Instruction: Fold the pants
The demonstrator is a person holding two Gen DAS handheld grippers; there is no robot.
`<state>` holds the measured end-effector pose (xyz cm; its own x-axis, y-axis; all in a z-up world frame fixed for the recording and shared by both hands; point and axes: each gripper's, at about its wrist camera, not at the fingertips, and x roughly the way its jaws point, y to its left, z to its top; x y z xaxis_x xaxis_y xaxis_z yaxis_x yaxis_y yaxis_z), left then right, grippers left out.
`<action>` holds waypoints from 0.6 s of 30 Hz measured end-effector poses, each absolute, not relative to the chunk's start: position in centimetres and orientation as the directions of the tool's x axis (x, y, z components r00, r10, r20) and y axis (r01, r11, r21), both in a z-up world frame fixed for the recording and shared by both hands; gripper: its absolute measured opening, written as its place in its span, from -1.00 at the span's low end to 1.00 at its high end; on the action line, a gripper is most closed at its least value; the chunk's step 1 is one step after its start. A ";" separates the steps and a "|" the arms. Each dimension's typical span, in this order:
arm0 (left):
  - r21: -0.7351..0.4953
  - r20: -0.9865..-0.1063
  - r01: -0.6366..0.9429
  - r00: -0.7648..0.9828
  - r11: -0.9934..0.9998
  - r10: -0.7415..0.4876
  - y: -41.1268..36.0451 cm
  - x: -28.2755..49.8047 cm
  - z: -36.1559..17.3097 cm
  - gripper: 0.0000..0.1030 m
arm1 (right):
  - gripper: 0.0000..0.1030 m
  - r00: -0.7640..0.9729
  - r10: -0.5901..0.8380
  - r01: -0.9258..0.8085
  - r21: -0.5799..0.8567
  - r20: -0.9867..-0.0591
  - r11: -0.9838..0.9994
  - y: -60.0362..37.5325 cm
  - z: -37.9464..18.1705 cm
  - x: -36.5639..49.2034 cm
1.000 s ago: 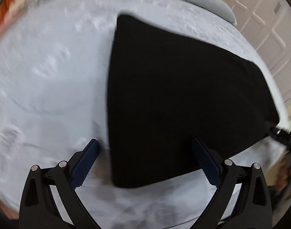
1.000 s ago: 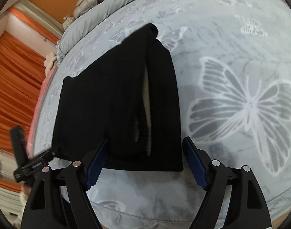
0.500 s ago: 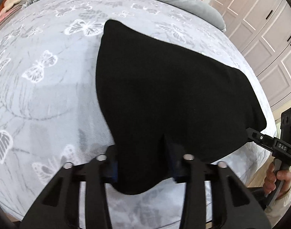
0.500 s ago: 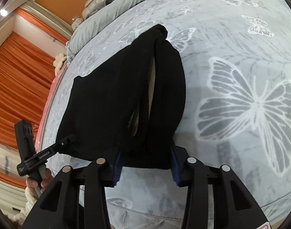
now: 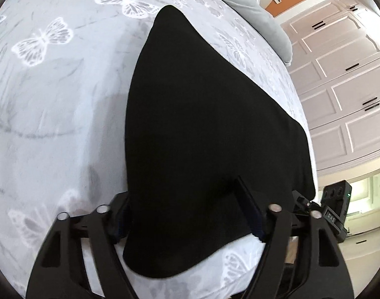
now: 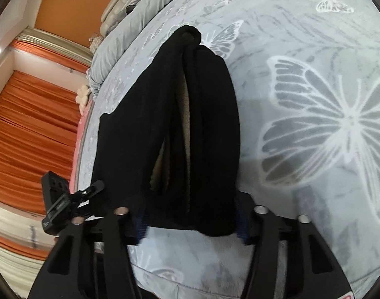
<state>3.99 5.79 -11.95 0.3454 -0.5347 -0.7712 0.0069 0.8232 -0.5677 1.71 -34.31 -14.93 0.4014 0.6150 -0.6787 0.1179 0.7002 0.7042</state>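
Note:
The black pants (image 5: 202,124) lie folded on a grey bed with butterfly print (image 5: 53,99). My left gripper (image 5: 187,214) is shut on the near edge of the pants and lifts it off the bed. In the right wrist view the pants (image 6: 190,124) show a tan lining in an opening. My right gripper (image 6: 190,224) is shut on the other near corner, also raised. Each gripper shows in the other's view: the right one (image 5: 334,214) at the right, the left one (image 6: 65,204) at the left.
A grey duvet (image 5: 252,7) is bunched at the head of the bed. White wardrobe doors (image 5: 344,74) stand beyond the bed's right side. Orange curtains (image 6: 28,137) hang on the left. The bed's near edge (image 6: 214,279) is just below my grippers.
Both grippers were open over the near edge of the pants a second ago. They have closed on the fabric and lifted the near edge up off the bed.

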 end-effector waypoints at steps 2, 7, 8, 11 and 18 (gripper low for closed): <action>-0.577 -0.764 0.011 0.347 0.817 -0.544 5.7 4.2 -11.8 -0.26 | -0.32 0.415 0.617 0.104 0.709 -0.669 0.698 -34.2 -14.3 1.4; -0.427 -0.796 0.103 0.429 0.898 -0.427 4.2 2.4 -8.8 -0.46 | -0.39 0.466 0.606 0.035 0.698 -0.645 0.716 -33.1 -11.1 0.3; -0.397 -0.798 0.122 0.443 0.910 -0.408 3.9 1.9 -8.1 -0.49 | -0.39 0.472 0.609 0.022 0.699 -0.638 0.715 -33.0 -10.6 0.1; -0.314 -0.820 0.147 0.456 0.938 -0.346 4.1 -0.4 -6.5 -0.49 | -0.39 0.474 0.631 -0.022 0.708 -0.614 0.705 -31.9 -9.5 -1.7; -0.209 -0.861 0.147 0.441 0.967 -0.253 5.1 -1.9 -8.0 -0.39 | -0.23 0.442 0.538 0.056 0.621 -0.718 0.782 -30.3 -12.8 -3.9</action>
<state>-1.90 5.10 -8.02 0.4408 -0.2534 -0.8611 0.1465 0.9668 -0.2094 -3.94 -30.30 -12.78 0.4422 0.5380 -0.7176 0.0560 0.7820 0.6207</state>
